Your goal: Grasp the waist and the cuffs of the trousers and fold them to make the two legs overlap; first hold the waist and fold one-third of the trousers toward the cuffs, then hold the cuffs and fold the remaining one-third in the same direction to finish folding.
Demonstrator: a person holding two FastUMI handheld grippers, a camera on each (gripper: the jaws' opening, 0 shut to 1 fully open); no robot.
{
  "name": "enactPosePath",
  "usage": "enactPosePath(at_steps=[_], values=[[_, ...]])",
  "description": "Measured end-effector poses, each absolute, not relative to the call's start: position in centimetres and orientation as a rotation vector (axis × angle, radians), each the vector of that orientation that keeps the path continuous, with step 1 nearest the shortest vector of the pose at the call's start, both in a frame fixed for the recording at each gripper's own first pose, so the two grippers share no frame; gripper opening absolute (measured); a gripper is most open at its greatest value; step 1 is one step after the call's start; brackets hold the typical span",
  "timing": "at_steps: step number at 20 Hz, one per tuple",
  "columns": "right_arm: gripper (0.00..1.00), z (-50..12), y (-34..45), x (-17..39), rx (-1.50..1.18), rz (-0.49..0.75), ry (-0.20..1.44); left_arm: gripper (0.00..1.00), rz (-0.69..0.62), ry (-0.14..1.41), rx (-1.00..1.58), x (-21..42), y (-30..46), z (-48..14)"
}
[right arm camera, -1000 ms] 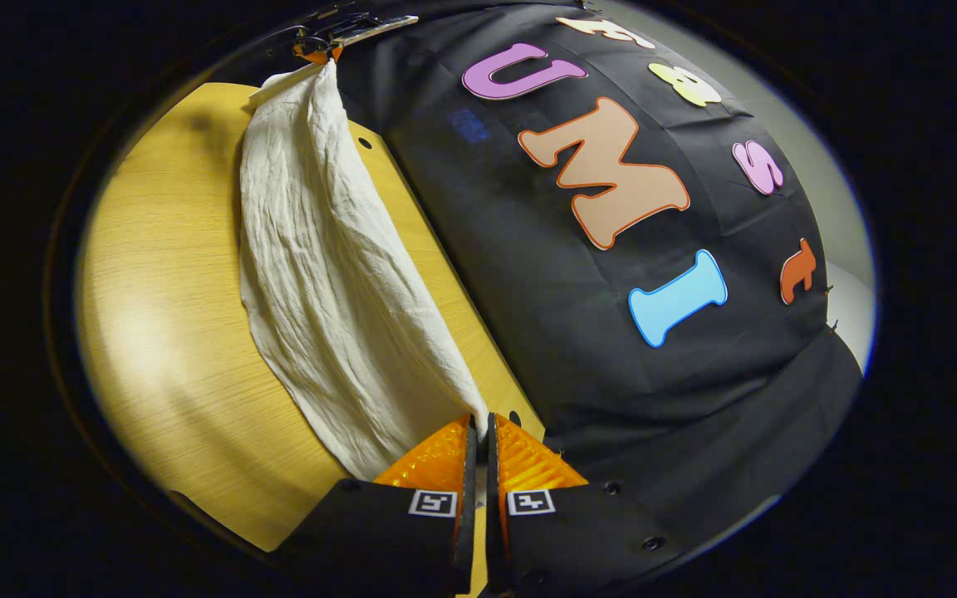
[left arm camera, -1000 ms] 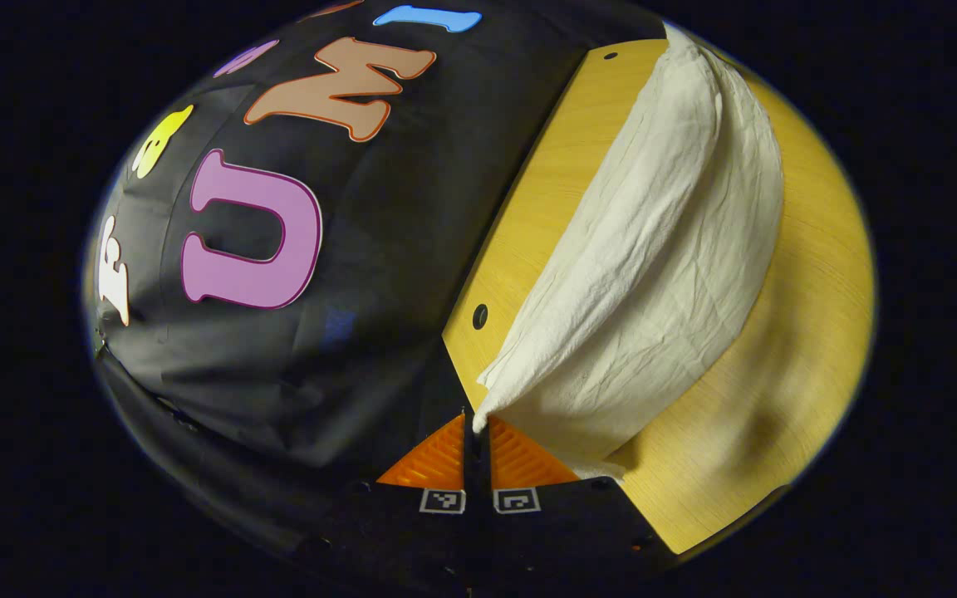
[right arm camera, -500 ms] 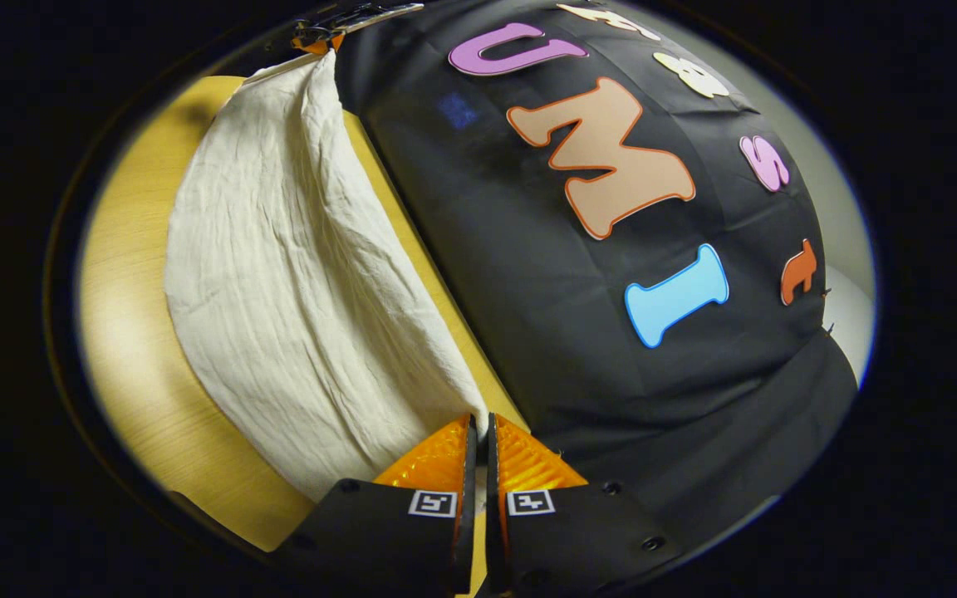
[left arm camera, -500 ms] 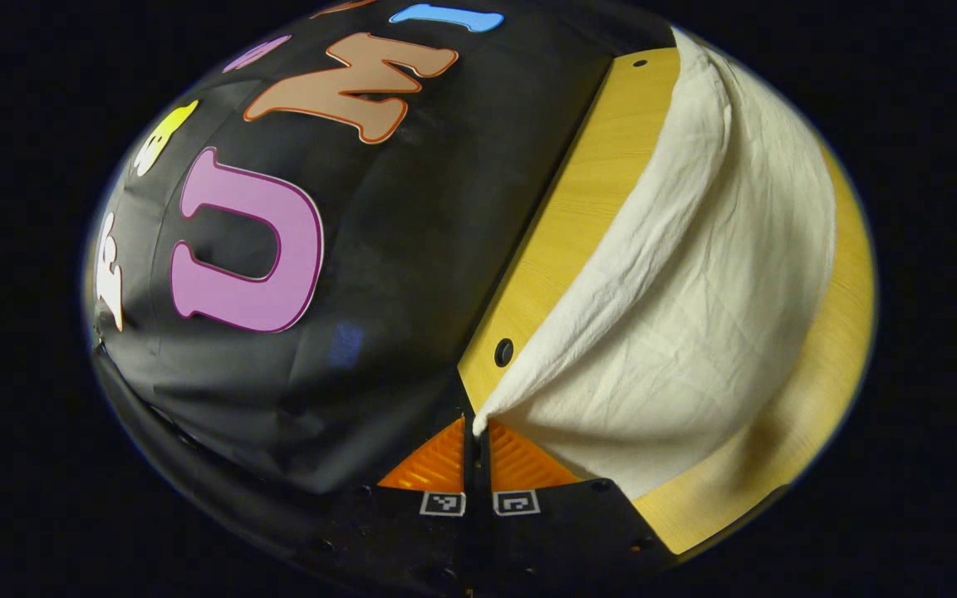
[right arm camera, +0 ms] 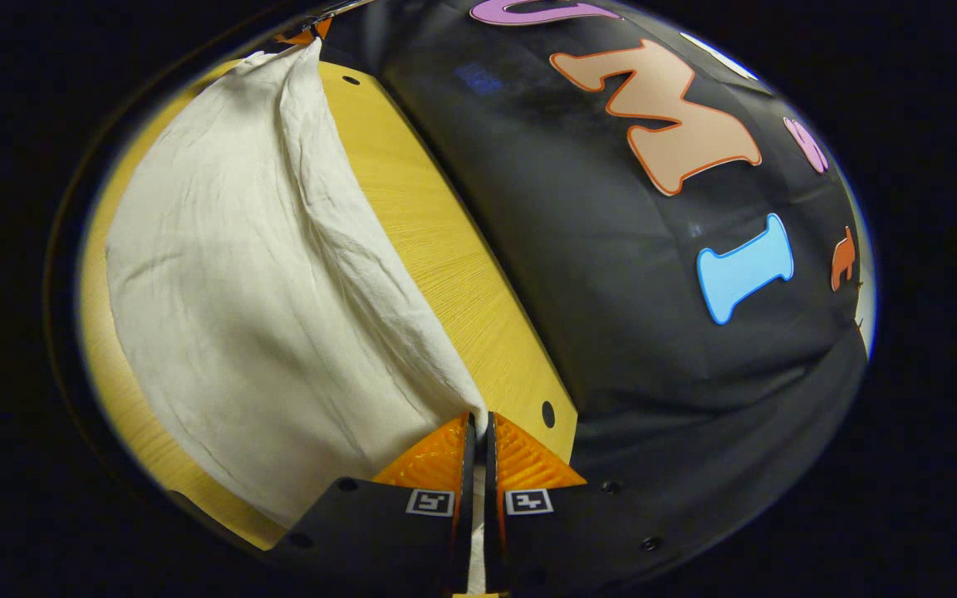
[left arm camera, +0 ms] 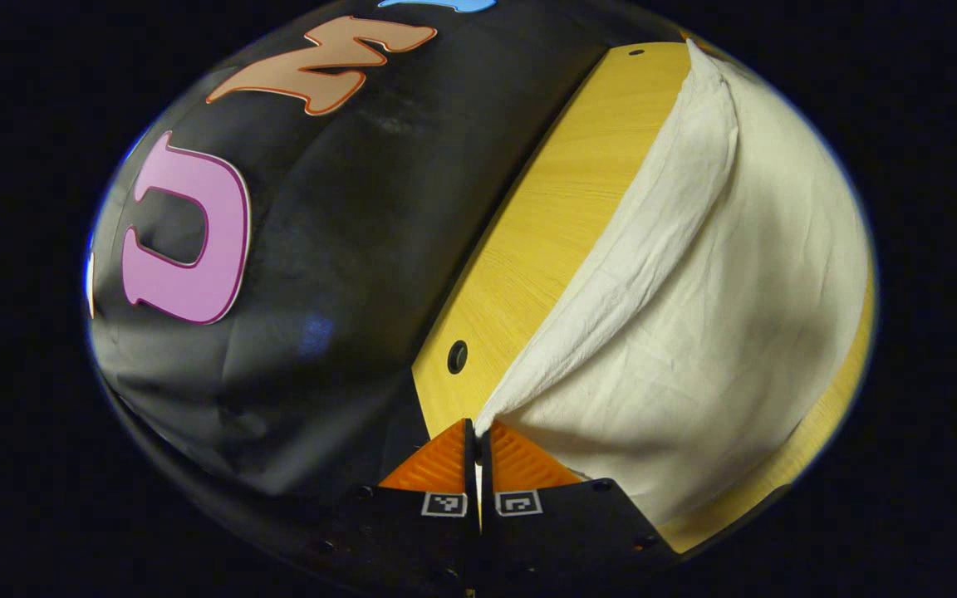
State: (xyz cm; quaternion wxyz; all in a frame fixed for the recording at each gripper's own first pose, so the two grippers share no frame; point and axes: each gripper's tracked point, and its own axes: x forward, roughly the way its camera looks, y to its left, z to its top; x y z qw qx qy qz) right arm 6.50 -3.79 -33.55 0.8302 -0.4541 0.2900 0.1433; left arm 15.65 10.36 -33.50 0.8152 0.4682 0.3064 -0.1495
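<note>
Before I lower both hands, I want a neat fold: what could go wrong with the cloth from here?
The left gripper and the right gripper each pinch only a thin edge of the trousers, so a tug could pull it free. The lifted edge sags between them, so lowering unevenly may leave the layers skewed. The creases may get pressed in against the table.

The left tool (left arm camera: 478,432) has its two fingers pressed together, pinching a corner of the trousers (left arm camera: 694,332) at the tips. The right tool (right arm camera: 479,425) is closed the same way on another corner (cloth caught between its fingers). Far off in the right gripper view, the left tool's tip is visible.
</note>
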Motion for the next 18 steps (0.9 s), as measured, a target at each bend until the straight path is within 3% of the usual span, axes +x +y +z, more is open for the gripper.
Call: enactPosePath(at_steps=[2, 4, 5, 6, 8, 9, 18], values=[[0.11, -34.9, -3.6, 6.7, -0.946, 0.292, 0.651, 0.0, -0.315, 0.663, 0.985, 15.7, 10.0, -34.5], [0.24, -35.1, -3.3, 6.9, -0.917, 0.276, 0.659, 0.0, -0.33, 0.656, 0.942, 15.5, 8.9, -35.0], [0.4, -34.5, -3.2, 7.0, -0.897, 0.268, 0.648, 0.09, -0.344, 0.657, 0.91, 15.2, 8.1, -35.2], [0.67, -34.0, -3.2, 7.2, -0.871, 0.259, 0.633, 0.48, -0.349, 0.661, 0.883, 14.6, 7.5, -35.2], [0.98, -32.6, -3.6, 7.0, -0.812, 0.227, 0.608, 0.99, -0.329, 0.658, 0.842, 14.0, 6.6, -34.6], [0.98, -32.1, -3.9, 6.7, -0.771, 0.207, 0.606, 0.95, -0.31, 0.647, 0.807, 13.8, 6.3, -33.8], [1.0, -28.2, -11.3, 2.5, -0.441, -0.01, 0.604, 0.96, -0.228, 0.541, 0.409, 9.7, 0.3, -26.4]])
